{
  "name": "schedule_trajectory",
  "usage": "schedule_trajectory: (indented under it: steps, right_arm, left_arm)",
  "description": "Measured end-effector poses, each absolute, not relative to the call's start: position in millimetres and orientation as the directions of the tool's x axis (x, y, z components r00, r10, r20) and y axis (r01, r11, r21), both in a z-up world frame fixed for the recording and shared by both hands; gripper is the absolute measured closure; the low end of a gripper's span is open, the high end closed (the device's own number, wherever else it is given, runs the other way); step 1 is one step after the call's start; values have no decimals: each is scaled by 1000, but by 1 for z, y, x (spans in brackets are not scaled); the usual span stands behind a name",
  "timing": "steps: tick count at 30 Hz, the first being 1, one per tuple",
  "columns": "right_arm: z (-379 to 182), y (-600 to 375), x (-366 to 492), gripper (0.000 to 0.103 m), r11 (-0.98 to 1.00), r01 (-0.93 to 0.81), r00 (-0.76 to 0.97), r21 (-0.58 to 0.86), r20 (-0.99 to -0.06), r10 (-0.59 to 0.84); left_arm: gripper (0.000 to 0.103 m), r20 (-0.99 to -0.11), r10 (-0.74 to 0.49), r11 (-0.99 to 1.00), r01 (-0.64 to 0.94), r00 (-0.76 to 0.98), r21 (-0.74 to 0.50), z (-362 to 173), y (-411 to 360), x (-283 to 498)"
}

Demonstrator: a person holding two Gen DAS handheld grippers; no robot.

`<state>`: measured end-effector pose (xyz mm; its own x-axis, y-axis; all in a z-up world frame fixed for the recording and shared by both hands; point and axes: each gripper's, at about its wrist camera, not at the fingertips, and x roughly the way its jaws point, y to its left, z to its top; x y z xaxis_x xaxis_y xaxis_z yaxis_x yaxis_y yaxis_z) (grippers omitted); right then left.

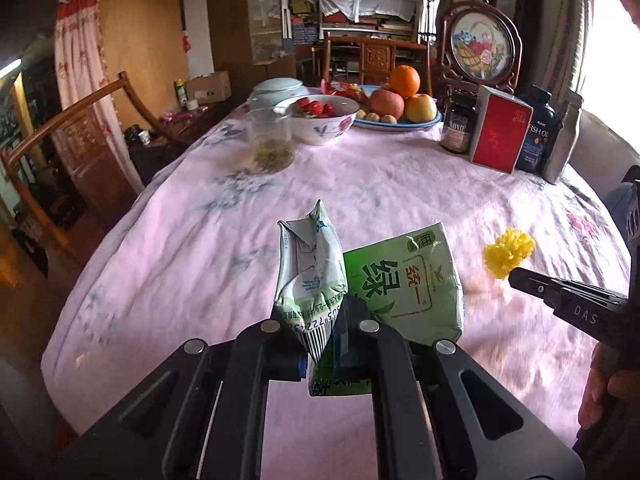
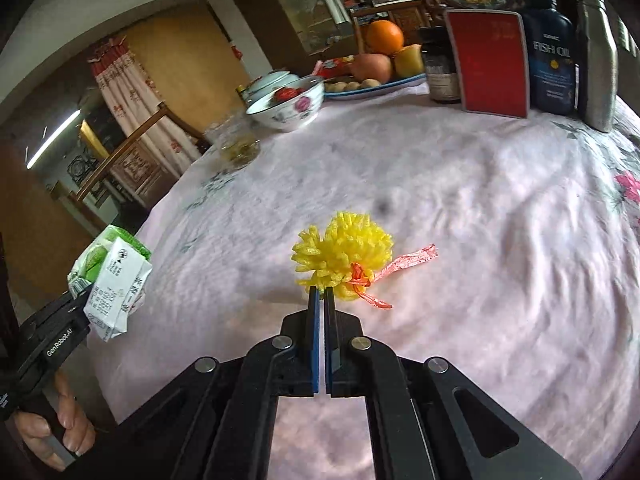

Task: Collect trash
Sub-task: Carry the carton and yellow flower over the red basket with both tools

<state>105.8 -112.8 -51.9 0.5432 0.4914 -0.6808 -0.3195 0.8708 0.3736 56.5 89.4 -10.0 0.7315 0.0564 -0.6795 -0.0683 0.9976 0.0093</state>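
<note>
Clamping a crushed green carton [image 1: 320, 280], left gripper [image 1: 324, 344]; right gripper [image 2: 322, 296] pinches yellow pompom [image 2: 348, 252].

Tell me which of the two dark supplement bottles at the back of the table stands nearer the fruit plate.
The brown-labelled bottle, just left of the red box and beside the blue fruit plate. The fish oil bottle stands on the box's other side.

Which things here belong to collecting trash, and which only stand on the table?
Trash: crushed green tea carton in the left gripper; yellow foam net in the right gripper.

Just there: fruit plate, strawberry bowl, glass jar, fish oil bottle, red box.
</note>
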Motion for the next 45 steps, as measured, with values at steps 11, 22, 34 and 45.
schedule_trajectory:
  steps: [11, 22, 34, 45]
  right_arm:
    - [-22, 3, 36, 101, 739, -592, 422, 321, -657, 624]
    - [2, 127, -40, 101, 501, -812, 211, 298, -651, 729]
    - [-28, 307, -125, 101, 181, -930, -112, 320, -716, 690]
    - [-119, 425, -164, 101, 139, -910, -275, 391, -820, 501]
  left_arm:
    - [94, -668, 169, 961, -270, 725, -50, -18, 181, -34]
    - [94, -632, 320, 874, -477, 706, -91, -14, 279, -129]
    - [94, -744, 472, 649, -757, 473, -70, -81, 414, -247]
    - [94, -858, 424, 515, -856, 292, -37, -166, 492, -279]
